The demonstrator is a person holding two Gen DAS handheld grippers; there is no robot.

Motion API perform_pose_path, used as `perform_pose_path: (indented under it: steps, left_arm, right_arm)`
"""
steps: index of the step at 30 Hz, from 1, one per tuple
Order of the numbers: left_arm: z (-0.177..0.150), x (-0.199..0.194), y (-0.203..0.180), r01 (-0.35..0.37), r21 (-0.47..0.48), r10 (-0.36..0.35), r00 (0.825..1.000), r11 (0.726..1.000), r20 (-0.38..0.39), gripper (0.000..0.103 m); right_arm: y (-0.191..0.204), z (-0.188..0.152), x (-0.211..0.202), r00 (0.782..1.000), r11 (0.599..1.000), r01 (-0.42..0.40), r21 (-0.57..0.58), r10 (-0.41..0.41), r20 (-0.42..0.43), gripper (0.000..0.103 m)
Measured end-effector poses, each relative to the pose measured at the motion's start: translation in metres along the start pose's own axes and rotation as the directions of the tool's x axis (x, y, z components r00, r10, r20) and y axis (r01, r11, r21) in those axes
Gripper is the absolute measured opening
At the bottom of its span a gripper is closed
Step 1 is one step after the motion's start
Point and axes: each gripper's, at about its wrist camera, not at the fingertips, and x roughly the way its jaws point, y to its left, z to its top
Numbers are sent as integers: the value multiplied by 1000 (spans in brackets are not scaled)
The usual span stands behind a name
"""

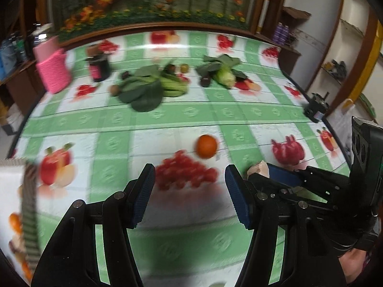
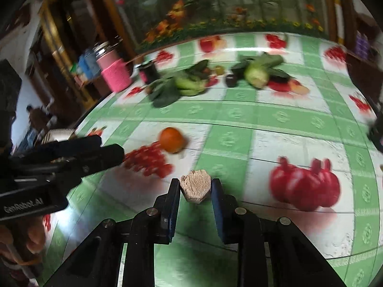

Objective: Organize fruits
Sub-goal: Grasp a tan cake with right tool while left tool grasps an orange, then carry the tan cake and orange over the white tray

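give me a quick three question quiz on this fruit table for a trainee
1. True or false: the left tool is holding the orange.
2. What is between the pads of the right tool?
A. the orange
B. a pale brown rough-surfaced lump
C. a banana
3. Fill in: the pink knitted sleeve wraps a container that stands beside a dark ____ at the far left of the table.

Key
1. False: its pads stand apart with only the tablecloth between them, and the orange lies on the table beyond its tips.
2. B.
3. jar.
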Motion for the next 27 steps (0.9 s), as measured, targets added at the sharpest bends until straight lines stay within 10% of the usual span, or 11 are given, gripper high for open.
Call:
perform_pose_path:
  steps: [11, 14, 27]
  left_arm:
    - [22, 61, -11, 6, 24, -5, 999, 1000, -53, 60]
    - [20, 67, -6, 4, 8, -4, 998, 1000, -59, 34]
    - [-8, 20, 10, -58, -17, 58, 998, 998, -31, 30]
  right_arm:
    - [-8, 6, -10, 1000, 1000, 20, 23, -21, 20, 26]
    - [-8, 4, -7, 1000, 1000, 20, 17, -20, 11, 26]
    - [10, 2, 0, 1000, 999, -31, -27, 31, -8, 26]
